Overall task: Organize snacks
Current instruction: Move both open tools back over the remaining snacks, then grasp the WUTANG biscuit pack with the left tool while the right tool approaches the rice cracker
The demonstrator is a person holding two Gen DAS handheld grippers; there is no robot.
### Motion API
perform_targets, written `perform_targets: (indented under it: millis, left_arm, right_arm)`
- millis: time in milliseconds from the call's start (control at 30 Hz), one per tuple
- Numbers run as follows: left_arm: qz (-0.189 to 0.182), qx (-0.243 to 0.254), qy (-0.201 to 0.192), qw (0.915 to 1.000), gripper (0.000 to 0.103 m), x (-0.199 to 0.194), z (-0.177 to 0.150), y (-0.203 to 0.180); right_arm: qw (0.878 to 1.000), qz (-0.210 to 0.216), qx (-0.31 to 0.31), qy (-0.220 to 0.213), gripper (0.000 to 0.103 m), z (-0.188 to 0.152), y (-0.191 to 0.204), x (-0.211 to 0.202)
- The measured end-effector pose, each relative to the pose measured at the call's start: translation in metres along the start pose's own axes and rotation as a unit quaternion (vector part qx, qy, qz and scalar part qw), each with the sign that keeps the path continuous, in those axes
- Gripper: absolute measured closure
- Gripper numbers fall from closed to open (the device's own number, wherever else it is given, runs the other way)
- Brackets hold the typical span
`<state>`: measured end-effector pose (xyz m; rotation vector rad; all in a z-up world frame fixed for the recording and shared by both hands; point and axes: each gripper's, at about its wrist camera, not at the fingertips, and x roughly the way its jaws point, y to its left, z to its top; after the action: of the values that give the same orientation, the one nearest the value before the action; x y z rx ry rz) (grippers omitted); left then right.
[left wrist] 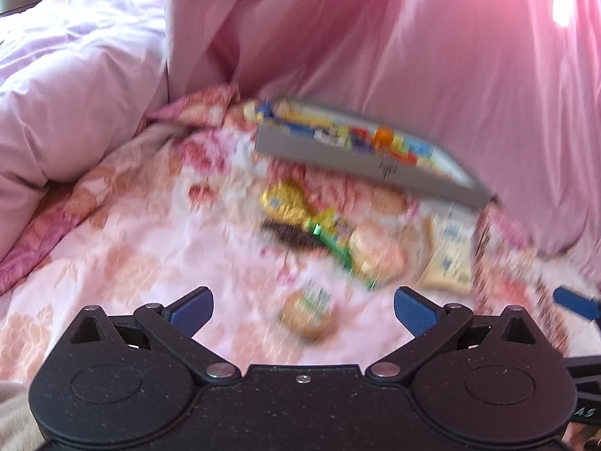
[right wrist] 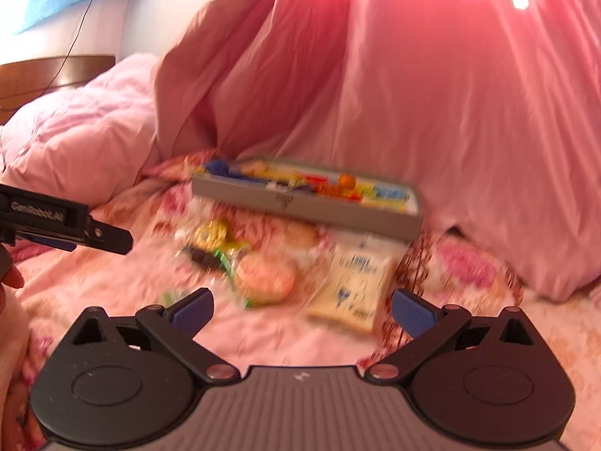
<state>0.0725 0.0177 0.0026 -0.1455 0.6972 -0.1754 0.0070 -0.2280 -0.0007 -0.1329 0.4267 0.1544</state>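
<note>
Snacks lie loose before my long grey box (right wrist: pixel 300 208); both claws, left gripper (left wrist: pixel 303 306) and right gripper (right wrist: pixel 300 306), gape wide, empty. Next, I judge, grabbing the cream-white packet (right wrist: pixel 353 285).

Both views motion-blurred across the bed. Print on the cream packet (right wrist: pixel 353 285) unreadable; the same packet (left wrist: pixel 450 251) in the left view smeared at its edges. Contents of the grey box (right wrist: pixel 300 203) show only as coloured patches; items cannot be told apart. Yellow wrapper (left wrist: pixel 281 197), green strip (left wrist: pixel 338 248) and dark piece (left wrist: pixel 289 231) overlap; what each is cannot be told. Round snack (left wrist: pixel 310 314) label illegible. Right hand-held gripper (left wrist: pixel 578 304) cut off by the left view's right edge; left hand-held gripper (right wrist: pixel 109 238) seen side-on, its finger gap hidden
</note>
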Motion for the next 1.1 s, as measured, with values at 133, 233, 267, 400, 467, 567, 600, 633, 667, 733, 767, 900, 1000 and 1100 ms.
perform_targets:
  millis: [133, 233, 267, 400, 467, 567, 600, 633, 667, 733, 767, 900, 1000, 1100]
  left_arm:
    - [0.0, -0.001, 0.036, 0.9994, 0.002, 0.014, -0.009, 0.0]
    - [0.002, 0.004, 0.048, 0.9989, 0.002, 0.021, -0.012, -0.001]
    - [0.006, 0.006, 0.052, 0.9986, 0.002, 0.023, -0.013, -0.001]
    - [0.022, 0.013, 0.074, 0.9969, 0.003, 0.033, -0.015, -0.001]
    - [0.025, 0.015, 0.084, 0.996, 0.003, 0.039, -0.016, -0.001]
    - [0.027, 0.021, 0.09, 0.9953, 0.004, 0.043, -0.017, -0.002]
    - [0.027, 0.024, 0.09, 0.9953, 0.004, 0.044, -0.017, -0.002]
    - [0.029, 0.026, 0.089, 0.9953, 0.004, 0.044, -0.017, -0.003]
    - [0.03, 0.028, 0.088, 0.9953, 0.004, 0.045, -0.017, -0.003]
    - [0.033, 0.032, 0.087, 0.9951, 0.004, 0.046, -0.017, -0.003]
    - [0.035, 0.033, 0.087, 0.995, 0.004, 0.047, -0.017, -0.003]
    - [0.042, 0.035, 0.088, 0.9946, 0.004, 0.051, -0.016, -0.002]
    - [0.047, 0.039, 0.09, 0.994, 0.004, 0.055, -0.016, -0.001]
    - [0.05, 0.037, 0.098, 0.9932, 0.004, 0.061, -0.015, 0.0]
  right_arm:
    - [0.999, 0.007, -0.008, 0.032, 0.0, -0.006, 0.007, 0.006]
    - [0.999, 0.003, -0.01, 0.047, 0.0, -0.008, 0.008, 0.01]
    - [0.999, 0.001, -0.009, 0.052, 0.0, -0.009, 0.007, 0.011]
    - [0.997, -0.002, -0.005, 0.078, 0.0, -0.013, 0.004, 0.019]
    - [0.996, 0.0, -0.007, 0.092, 0.0, -0.015, 0.005, 0.023]
    - [0.994, 0.007, -0.009, 0.113, 0.0, -0.019, 0.006, 0.029]
    - [0.993, 0.009, -0.008, 0.118, 0.0, -0.019, 0.006, 0.031]
    - [0.992, 0.011, -0.007, 0.122, 0.0, -0.02, 0.006, 0.032]
    - [0.992, 0.013, -0.004, 0.124, 0.0, -0.019, 0.005, 0.034]
    - [0.992, 0.017, -0.002, 0.127, 0.0, -0.018, 0.003, 0.038]
    - [0.992, 0.02, -0.003, 0.128, 0.0, -0.017, 0.002, 0.04]
    - [0.991, 0.028, -0.01, 0.128, 0.0, -0.012, 0.0, 0.053]
    - [0.991, 0.04, -0.011, 0.123, 0.0, -0.006, -0.004, 0.063]
    - [0.993, 0.051, -0.022, 0.107, 0.0, -0.001, -0.006, 0.076]
